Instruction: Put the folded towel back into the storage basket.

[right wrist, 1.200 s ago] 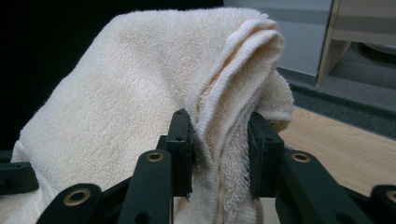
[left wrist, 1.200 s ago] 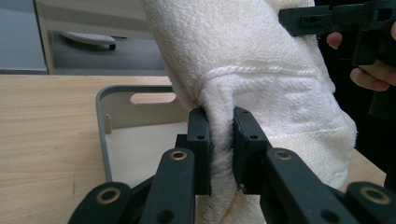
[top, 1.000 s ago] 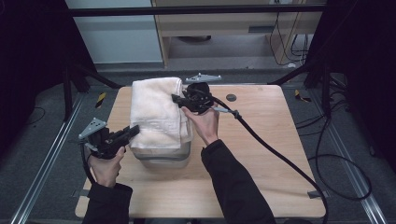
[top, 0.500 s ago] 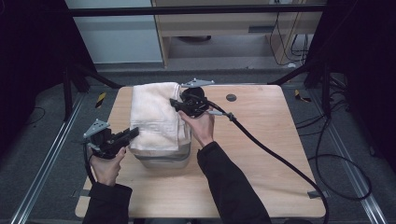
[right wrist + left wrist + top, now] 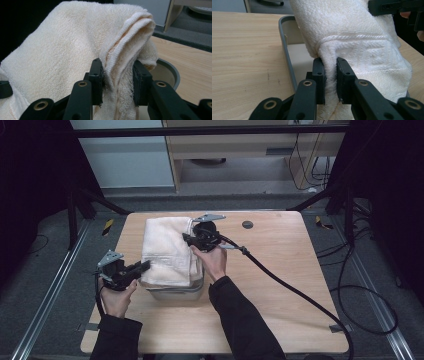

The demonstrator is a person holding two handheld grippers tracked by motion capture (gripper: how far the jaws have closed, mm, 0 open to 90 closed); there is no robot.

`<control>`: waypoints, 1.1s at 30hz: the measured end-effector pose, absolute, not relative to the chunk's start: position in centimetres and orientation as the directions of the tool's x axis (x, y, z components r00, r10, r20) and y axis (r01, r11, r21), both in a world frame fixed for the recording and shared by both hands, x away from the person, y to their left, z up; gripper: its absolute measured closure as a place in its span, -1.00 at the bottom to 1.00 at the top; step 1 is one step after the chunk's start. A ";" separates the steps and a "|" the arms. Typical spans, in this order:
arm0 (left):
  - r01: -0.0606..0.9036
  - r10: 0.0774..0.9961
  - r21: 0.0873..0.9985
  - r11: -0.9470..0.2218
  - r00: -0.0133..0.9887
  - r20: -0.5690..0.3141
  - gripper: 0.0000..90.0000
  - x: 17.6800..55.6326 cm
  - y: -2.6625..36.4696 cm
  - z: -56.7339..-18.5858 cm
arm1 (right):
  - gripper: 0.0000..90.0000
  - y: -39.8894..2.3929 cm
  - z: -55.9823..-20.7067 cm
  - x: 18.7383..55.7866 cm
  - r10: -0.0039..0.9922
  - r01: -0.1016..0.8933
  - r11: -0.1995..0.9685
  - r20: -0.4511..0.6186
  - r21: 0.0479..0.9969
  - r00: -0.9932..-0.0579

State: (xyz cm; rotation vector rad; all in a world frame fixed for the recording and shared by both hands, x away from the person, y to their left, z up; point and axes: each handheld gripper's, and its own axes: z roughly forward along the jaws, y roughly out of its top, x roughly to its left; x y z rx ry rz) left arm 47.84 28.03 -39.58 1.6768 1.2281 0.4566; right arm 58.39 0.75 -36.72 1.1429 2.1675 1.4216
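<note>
**A:** Looking at the high view, the folded white towel (image 5: pixel 166 249) is draped over a grey tub (image 5: pixel 176 291) on the wooden worktop (image 5: pixel 280 285), yeah?

**B:** Yep. The left gripper (image 5: pixel 141 267) has its fingers (image 5: pixel 319 75) pinched tight on the towel's near edge, tub rim just beside them.

**A:** And the other one?

**B:** The right gripper (image 5: pixel 189 239) is clamped on a thick fold at the towel's right side, fingers (image 5: pixel 96 75) squeezing the layers above the tub.

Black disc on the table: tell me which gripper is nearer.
Right. The right gripper grips the towel just left of the disc; the left gripper grips its near corner.
</note>
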 end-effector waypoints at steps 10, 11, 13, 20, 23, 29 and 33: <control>0.542 0.882 0.839 -0.047 0.417 -0.220 0.74 48.3 27.7 -40.5 | 0.47 0.7 -38.5 58.7 0.765 0.479 0.200 0.170 0.855 -0.621; 0.544 0.883 0.838 -0.051 0.417 -0.217 0.74 48.3 27.6 -40.6 | 0.47 0.7 -38.6 58.7 0.765 0.481 0.202 0.169 0.853 -0.622; 0.549 0.884 0.834 -0.057 0.416 -0.213 0.74 48.4 27.6 -40.8 | 0.47 0.7 -39.0 58.8 0.766 0.484 0.206 0.167 0.850 -0.620; 0.565 0.888 0.822 -0.076 0.413 -0.202 0.74 48.7 27.2 -41.5 | 0.46 0.6 -40.2 59.0 0.771 0.500 0.217 0.167 0.838 -0.615; 0.569 0.890 0.818 -0.082 0.411 -0.197 0.74 48.8 27.1 -41.7 | 0.46 0.5 -40.5 59.1 0.772 0.504 0.220 0.167 0.835 -0.614; 0.582 0.894 0.807 -0.098 0.409 -0.185 0.74 49.1 26.9 -42.2 | 0.44 0.6 -41.5 59.2 0.775 0.509 0.235 0.157 0.828 -0.612; 0.589 0.895 0.802 -0.102 0.406 -0.184 0.74 49.3 26.9 -42.6 | 0.44 0.7 -41.9 59.4 0.778 0.515 0.243 0.152 0.822 -0.610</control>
